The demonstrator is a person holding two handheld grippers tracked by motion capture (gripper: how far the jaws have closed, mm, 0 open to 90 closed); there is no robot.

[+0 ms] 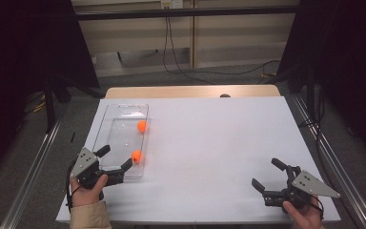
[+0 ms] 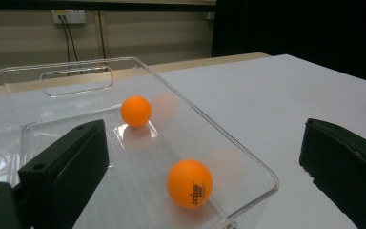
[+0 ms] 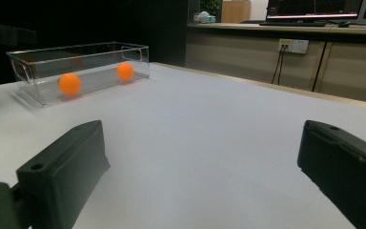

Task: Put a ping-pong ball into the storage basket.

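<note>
White covers the bench (image 1: 209, 157), the biggest thing to see. On its left side sits a clear plastic box (image 1: 108, 125), long and with no lid. It looks stiff and light, with smooth walls that may slip, so the cut-out handle at its far end looks like the best place to hold it. Inside are two orange balls. The far ball (image 2: 136, 111) sits near the middle, and the near ball (image 2: 189, 183) rests close to the near wall. They look very light, hard and quick to roll. The left claw (image 1: 114, 159) is spread wide with one jaw over the box's near end, holding nothing. The right claw (image 1: 266, 174) is wide apart too, well away.
</note>
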